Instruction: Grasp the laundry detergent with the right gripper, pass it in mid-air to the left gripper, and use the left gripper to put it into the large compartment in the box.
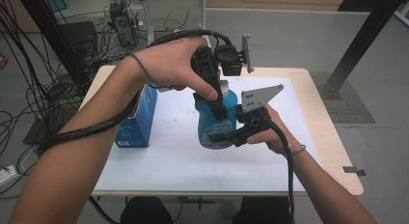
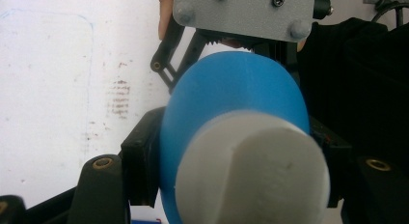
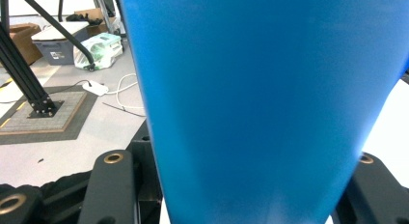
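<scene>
Blue bottle (image 1: 215,121) with a white cap (image 2: 253,171) is held up above the middle of the bench (image 1: 333,137), between the two tools. Right tool (image 1: 226,136) comes in from the right, level, with its jaws closed on the lower body of the bottle; in the right gripper view the blue wall sits tight between both black jaws. Right hand (image 1: 272,132) is wrapped round the handle behind it, grey three-cornered plate (image 1: 259,97) on top, cable trailing down along the forearm.

Left tool (image 1: 215,96) reaches down from above, jaws clamped on the upper part of the bottle near the cap; the left gripper view looks along the bottle from the cap end, with a jaw pressed to each side. Left hand (image 1: 171,64) grips the tool from above, wrist bent, thumb lying along the black body, cable looped round the forearm.

White sheet (image 1: 173,151) covers most of the bench top. Blue box (image 1: 140,119) stands on it to the left of the bottle, partly hidden by the left forearm.

Beyond the bench: grey floor, tangled cables (image 1: 34,93) at the left, black frame post (image 1: 361,40) at the right.
</scene>
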Motion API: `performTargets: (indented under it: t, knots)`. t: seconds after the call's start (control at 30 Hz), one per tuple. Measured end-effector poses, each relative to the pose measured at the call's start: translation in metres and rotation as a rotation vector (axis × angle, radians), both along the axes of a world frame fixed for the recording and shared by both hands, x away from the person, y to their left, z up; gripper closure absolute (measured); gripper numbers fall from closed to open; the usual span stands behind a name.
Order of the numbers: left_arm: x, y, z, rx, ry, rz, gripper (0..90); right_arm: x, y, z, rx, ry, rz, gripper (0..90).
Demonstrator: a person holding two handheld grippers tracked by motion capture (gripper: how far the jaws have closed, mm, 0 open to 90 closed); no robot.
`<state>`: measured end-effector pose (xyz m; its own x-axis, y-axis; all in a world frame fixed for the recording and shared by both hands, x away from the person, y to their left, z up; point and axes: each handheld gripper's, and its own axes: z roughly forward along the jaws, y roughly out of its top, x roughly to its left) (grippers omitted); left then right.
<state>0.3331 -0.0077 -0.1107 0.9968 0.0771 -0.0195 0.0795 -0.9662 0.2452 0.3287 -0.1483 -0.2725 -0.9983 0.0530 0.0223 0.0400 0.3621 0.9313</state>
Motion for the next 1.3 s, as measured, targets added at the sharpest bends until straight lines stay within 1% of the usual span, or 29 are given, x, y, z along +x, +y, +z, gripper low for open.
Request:
performTargets:
  t: [0.27, 0.33, 0.67, 1.07, 1.3]
  knots:
    - [-0.0010, -0.0012, 0.0011, -0.003, -0.006, 0.000, 36.7, -0.0005, -0.0006, 0.0006, 0.003, 0.000, -0.001, 42.2]
    - [-0.0013, -0.0012, 0.0014, -0.010, -0.006, 0.006, 36.7, -0.0003, -0.0009, 0.0011, 0.005, 0.000, -0.002, 42.2]
    - [-0.0014, -0.0010, 0.0019, -0.004, -0.005, 0.005, 36.7, -0.0003, -0.0008, 0.0015, 0.005, 0.000, 0.001, 42.2]
    - [-0.0004, -0.0012, 0.0010, -0.010, -0.004, 0.009, 36.6, 0.0005, -0.0011, 0.0004, 0.008, 0.003, 0.002, 42.1]
    - [0.0000, -0.0018, 0.0005, -0.004, -0.003, 0.008, 36.7, 0.0009, -0.0009, -0.0001, 0.010, 0.006, 0.003, 42.1]
